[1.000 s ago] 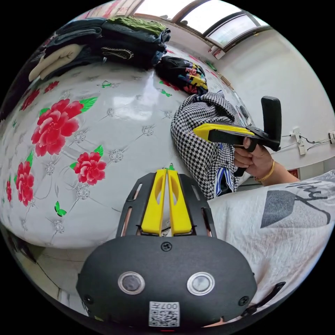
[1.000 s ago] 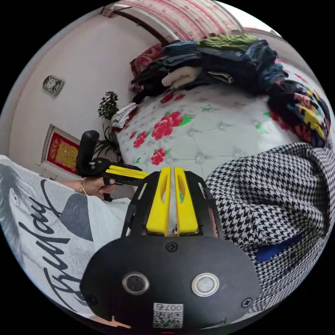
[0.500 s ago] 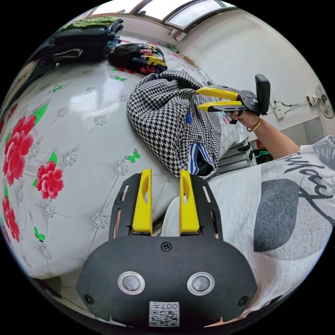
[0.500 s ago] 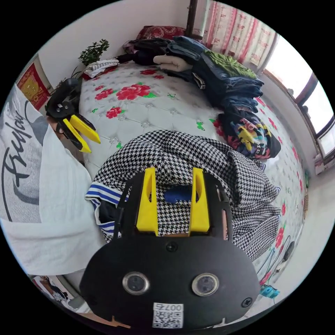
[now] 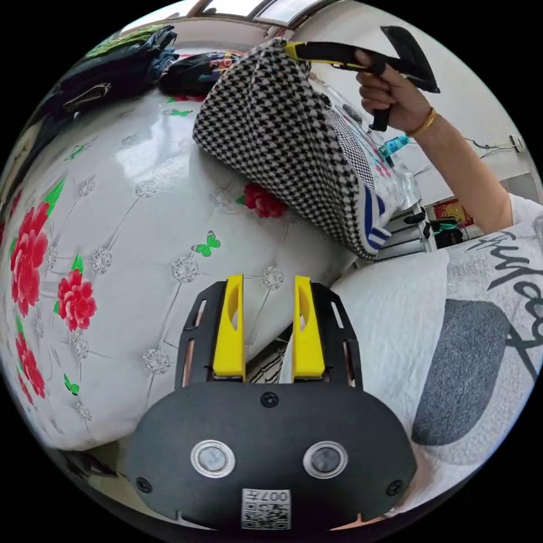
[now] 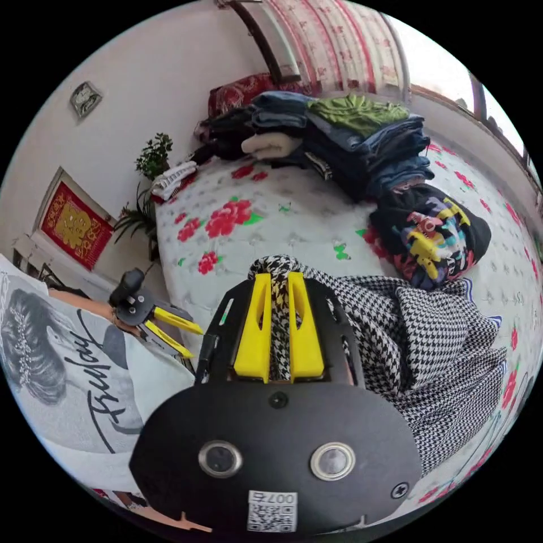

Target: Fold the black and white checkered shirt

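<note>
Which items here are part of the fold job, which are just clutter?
In the job:
checkered shirt, bunched between the shut jaws of the right gripper
left gripper, jaws open, holding nothing

Lying about:
stack of folded clothes
black patterned garment
potted plant

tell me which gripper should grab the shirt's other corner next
Left. The right gripper is already shut on a bunch of the checkered shirt, holding it up off the bed. The left gripper is open and empty, so it's probably freer.
</note>
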